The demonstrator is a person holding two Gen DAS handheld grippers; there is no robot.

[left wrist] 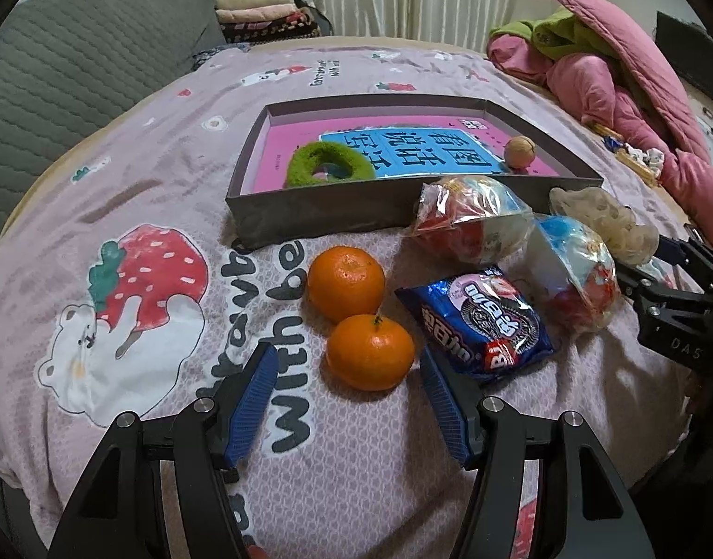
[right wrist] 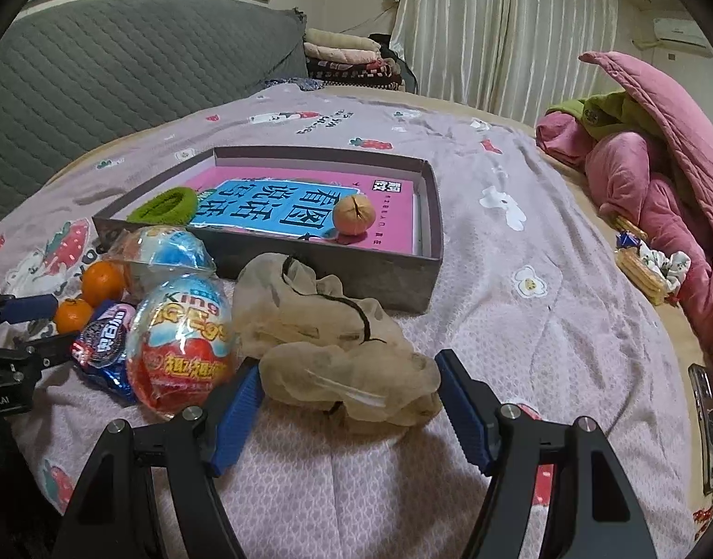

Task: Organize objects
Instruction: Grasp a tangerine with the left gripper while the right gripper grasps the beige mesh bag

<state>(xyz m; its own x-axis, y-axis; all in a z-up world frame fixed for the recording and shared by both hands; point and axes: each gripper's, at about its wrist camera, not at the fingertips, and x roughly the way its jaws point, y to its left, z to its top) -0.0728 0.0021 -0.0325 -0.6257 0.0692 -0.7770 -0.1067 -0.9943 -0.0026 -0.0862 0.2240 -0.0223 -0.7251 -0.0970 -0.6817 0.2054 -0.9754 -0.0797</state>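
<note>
Lying w/ long axis crosswise, beige scrunchie [right wrist: 337, 354] sits btwn apart right gripper [right wrist: 349, 412] jaws.

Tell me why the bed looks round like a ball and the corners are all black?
Left wrist view: the fisheye lens bends the bedsheet into a dome and bows the box, while its rim blacks out the corners; the near tangerine is sharp. Right wrist view: same bulge and dark corners; glare shines on the egg wrapper, and the beige scrunchie casts a soft shadow.
</note>
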